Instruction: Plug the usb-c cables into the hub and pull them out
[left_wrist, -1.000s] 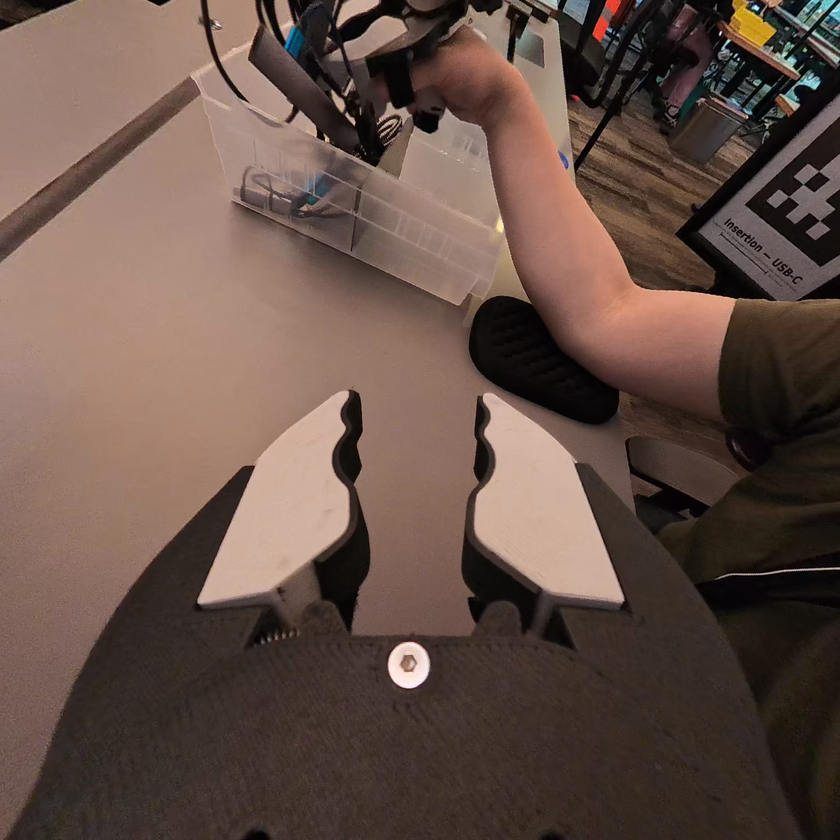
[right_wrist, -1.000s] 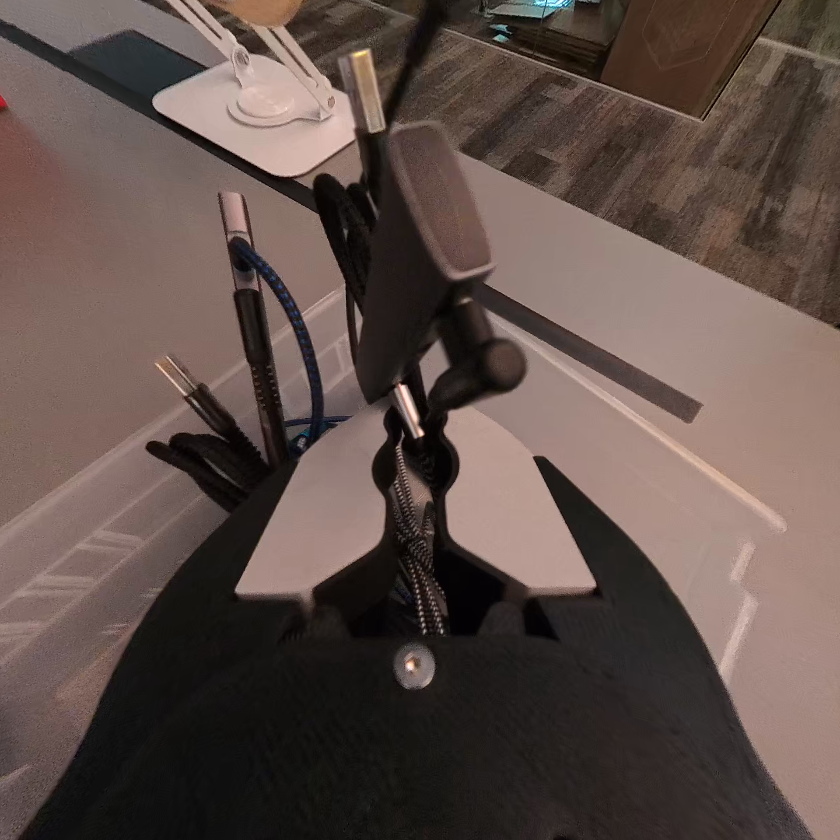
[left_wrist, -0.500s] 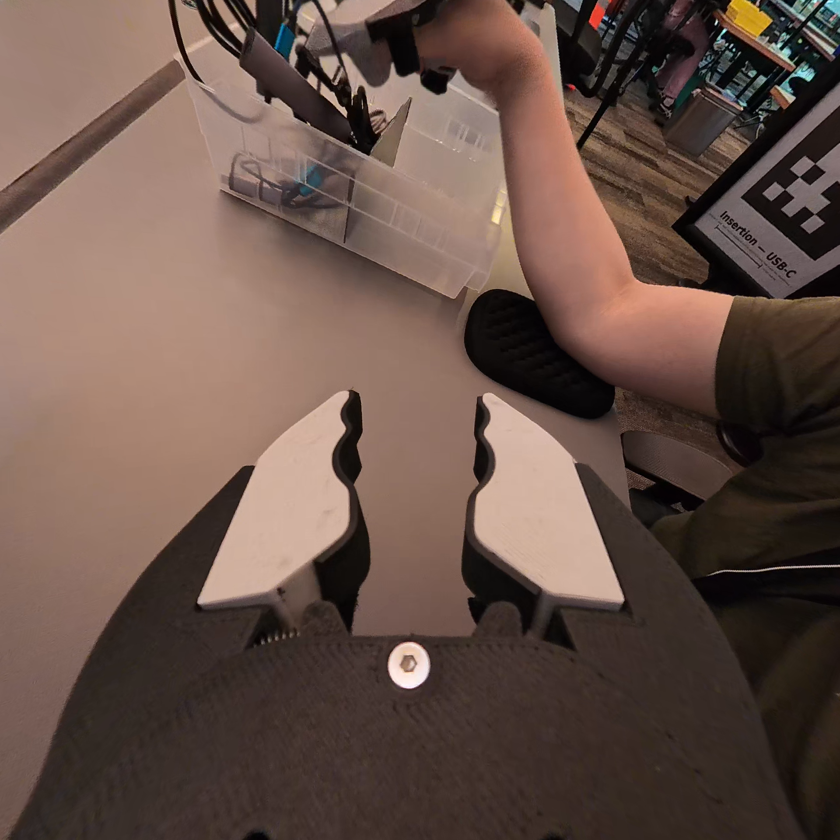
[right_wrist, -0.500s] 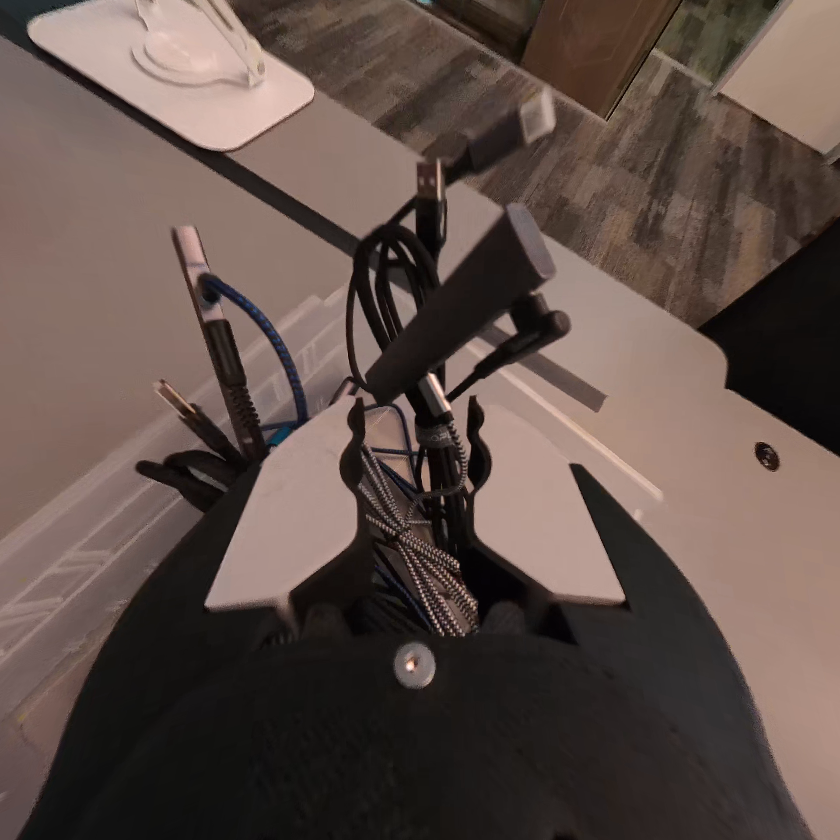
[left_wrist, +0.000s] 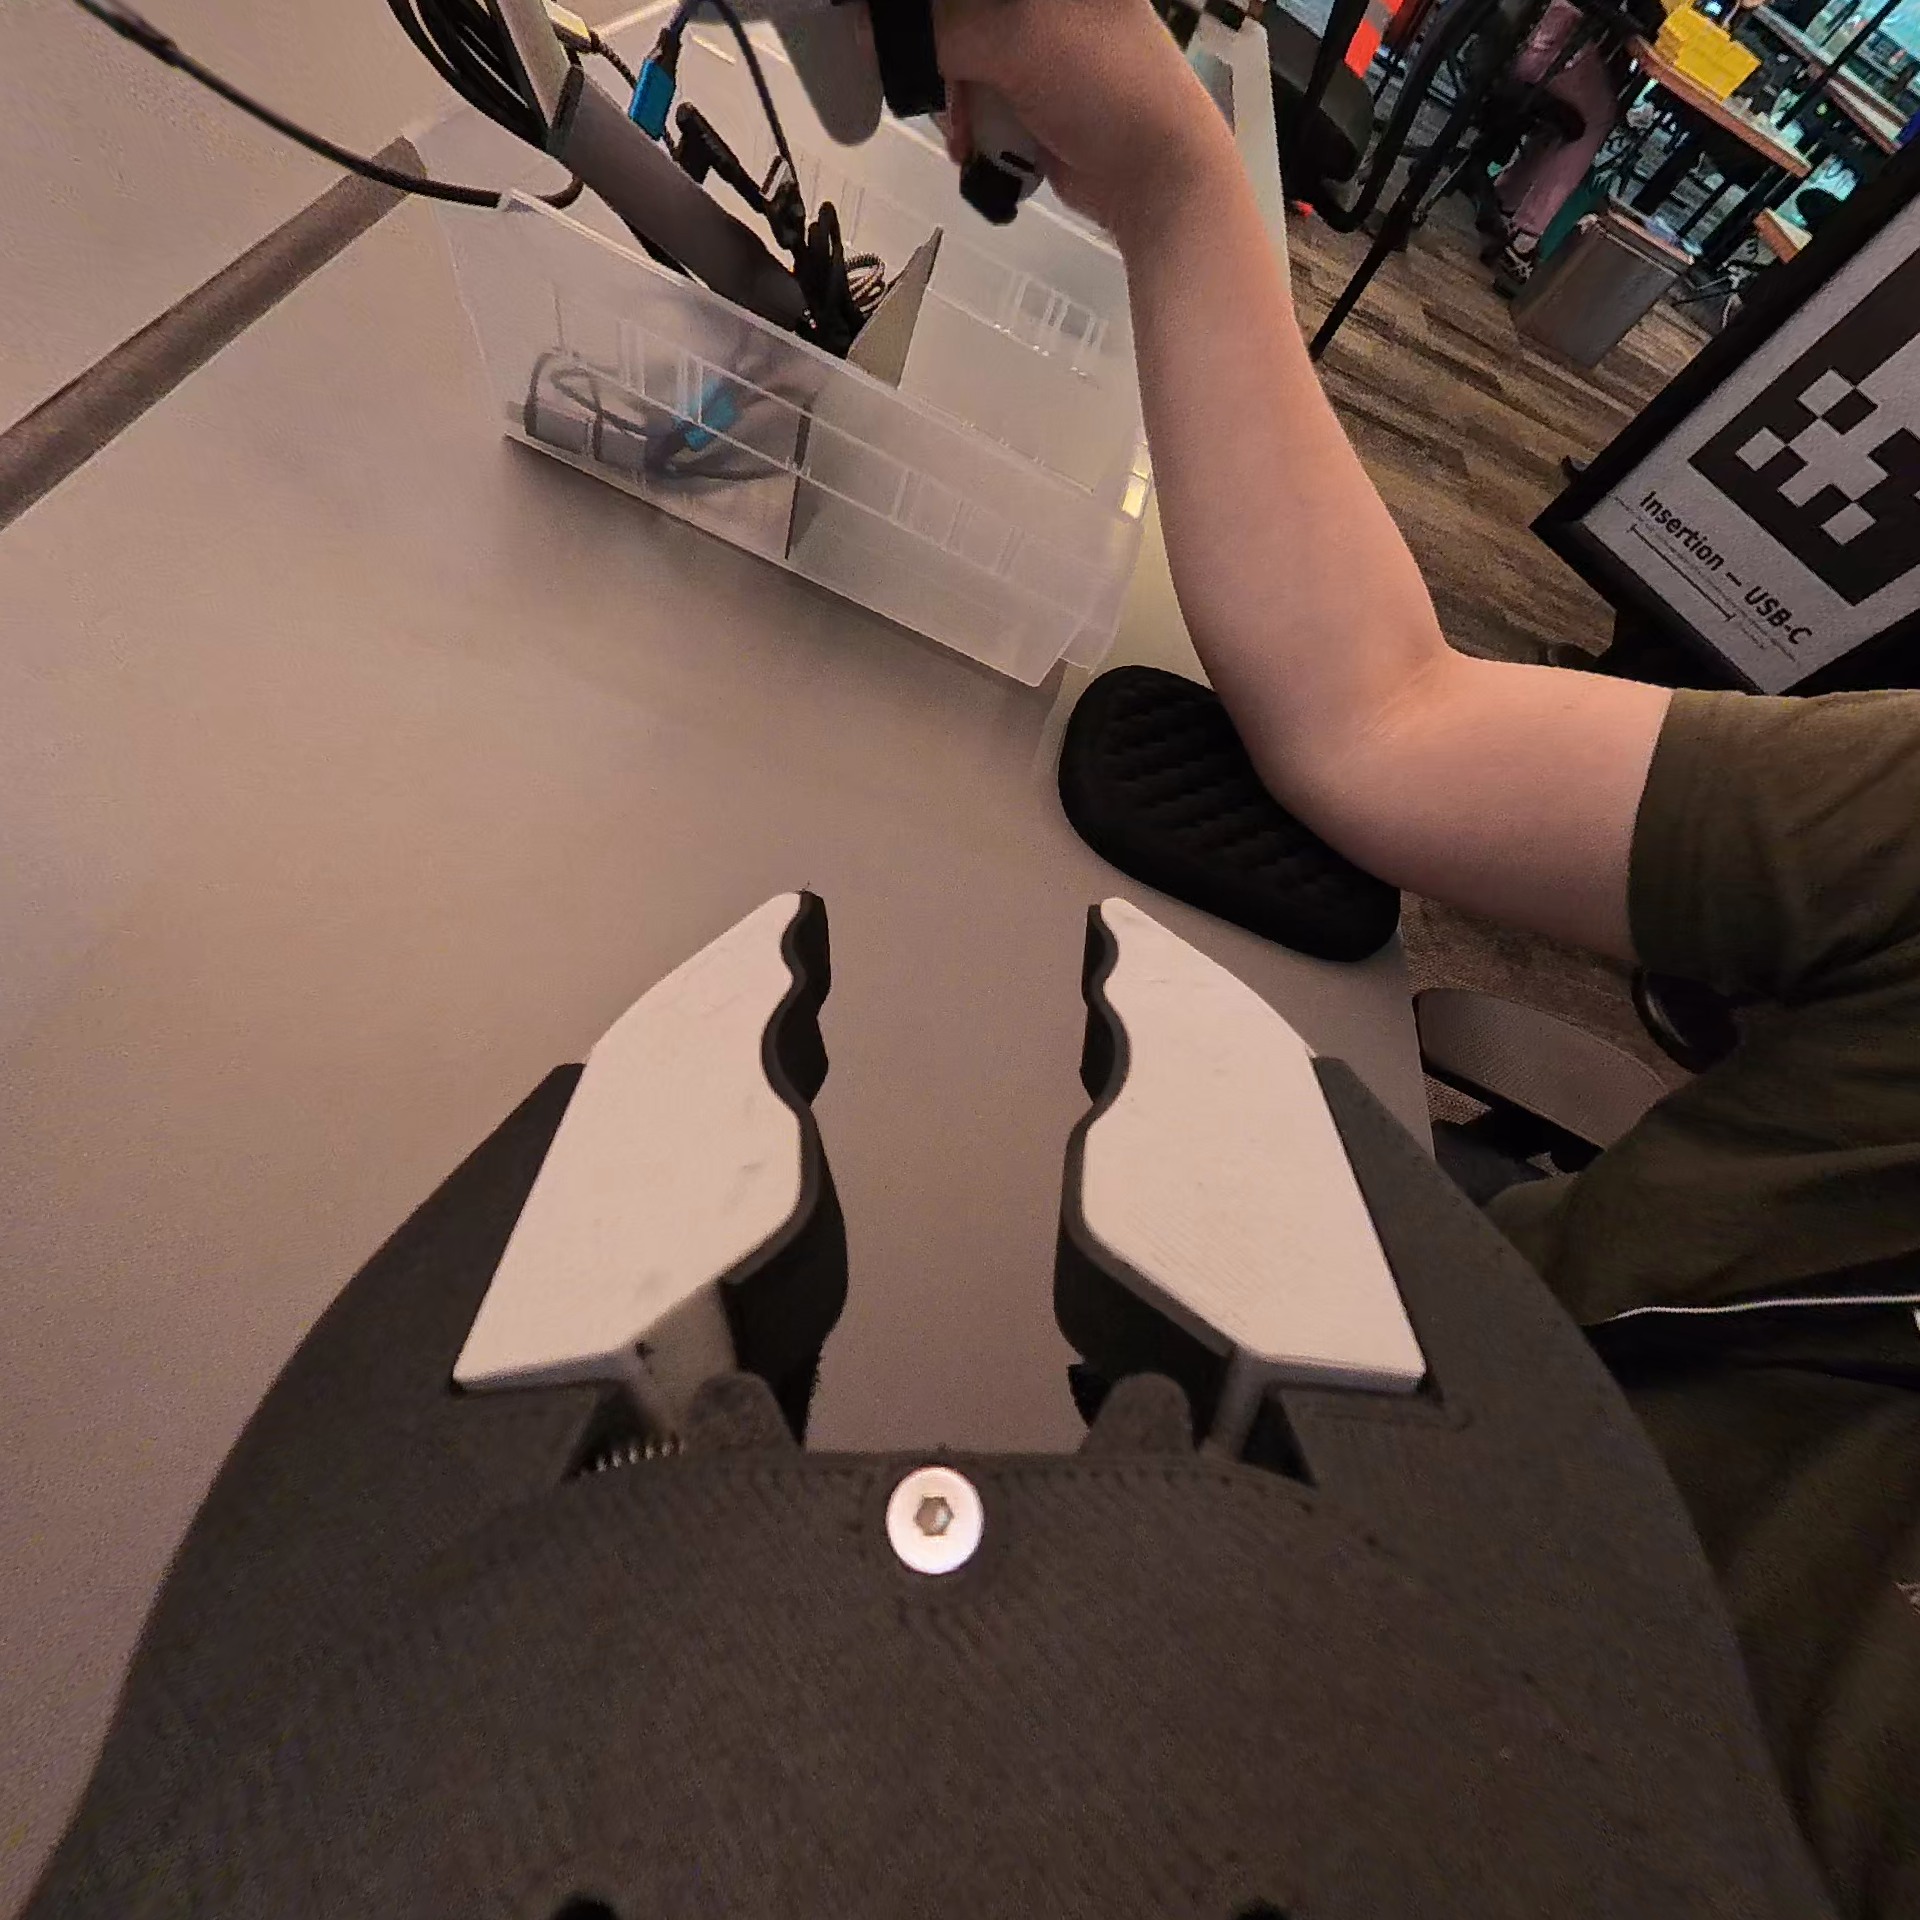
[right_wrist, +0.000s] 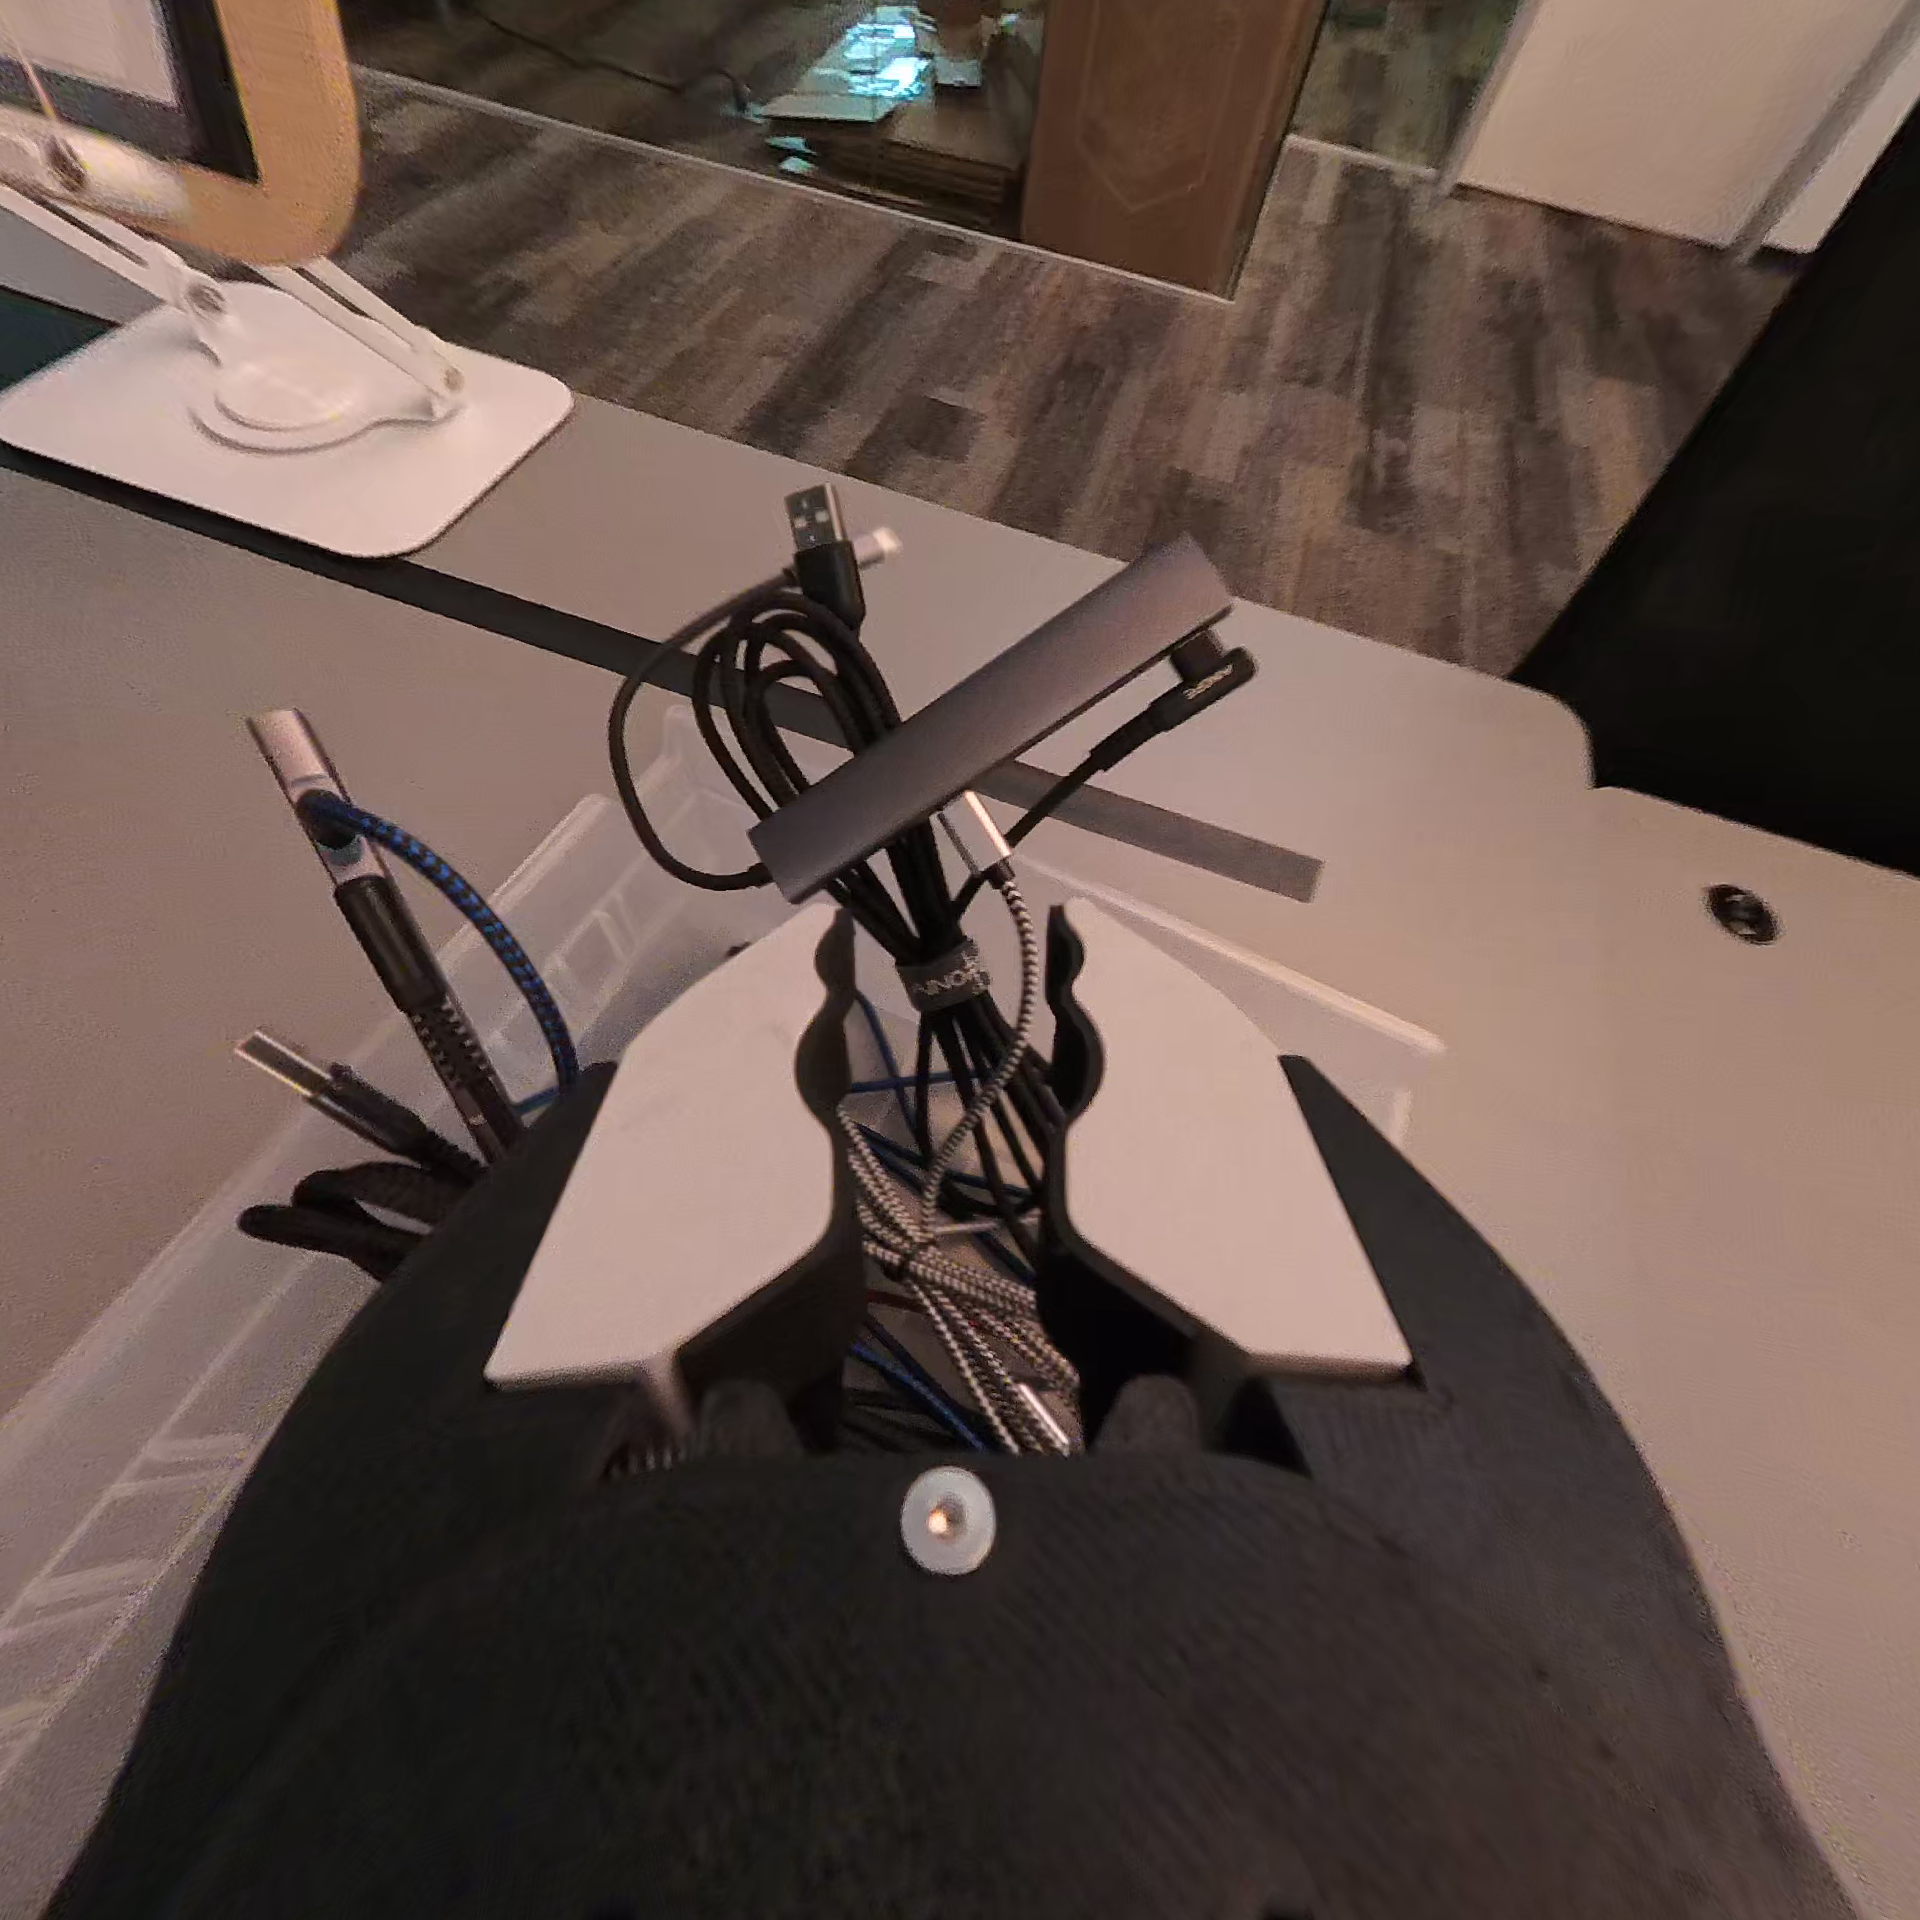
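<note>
My right gripper (right_wrist: 945, 925) is open above the clear plastic bin (right_wrist: 156, 1382). A strapped bundle of black cables (right_wrist: 940, 982) and a black-and-white braided cable (right_wrist: 1013, 966) rise between its jaws, ungripped. The grey hub (right_wrist: 987, 727) leans across the bundle, with a black angled plug (right_wrist: 1205, 681) in its right end. A blue braided cable (right_wrist: 468, 914) stands at the left. My left gripper (left_wrist: 951, 914) is open and empty over the grey table (left_wrist: 312, 831), well short of the bin (left_wrist: 883, 499). The hub (left_wrist: 644, 187) and the right gripper (left_wrist: 904, 62) show far off there.
A black wrist pad (left_wrist: 1205, 821) lies at the table's right edge under the person's forearm (left_wrist: 1278, 540). A framed marker sign (left_wrist: 1818, 499) stands on the right. A white stand base (right_wrist: 291, 436) sits on the table beyond the bin. A dark seam (right_wrist: 1143, 831) crosses the table. The gap from one gripper's tips to the other's is roughly 40 cm. From the right gripper's tips to the black angled plug (right_wrist: 1205, 681) is close to 7 cm.
My right gripper opened, let go of the braided cable and drew back. The hub tipped from upright to a flatter slant. My left gripper stayed open in place.
</note>
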